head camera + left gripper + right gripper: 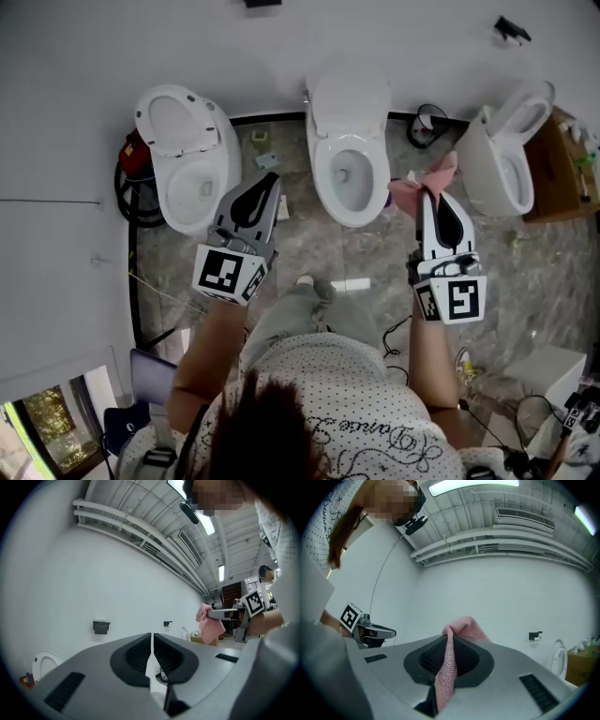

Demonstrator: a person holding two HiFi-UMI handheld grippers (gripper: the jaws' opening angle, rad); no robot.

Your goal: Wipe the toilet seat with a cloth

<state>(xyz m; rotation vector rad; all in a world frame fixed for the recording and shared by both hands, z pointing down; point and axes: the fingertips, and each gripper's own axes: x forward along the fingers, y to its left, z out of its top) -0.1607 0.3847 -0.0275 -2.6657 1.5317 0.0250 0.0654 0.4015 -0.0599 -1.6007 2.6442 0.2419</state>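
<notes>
Between the right gripper's (pixel 451 644) jaws: pink cloth (pixel 446 667), clamped tight, a bunch above the fingertips and a tail hanging below. Left gripper (pixel 152 641): jaws nearly together, only a thin slit, nothing in them. Beyond both tips stands the middle toilet (pixel 349 112), lid up, toilet seat (pixel 322 173) down, with the cloth right of the seat and apart from it. Bowl contents hard to make out. Another toilet stands to either side.

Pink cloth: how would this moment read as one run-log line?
left gripper: shut, empty | right gripper: shut on pink cloth | cloth: held in air, clear of middle toilet
</notes>
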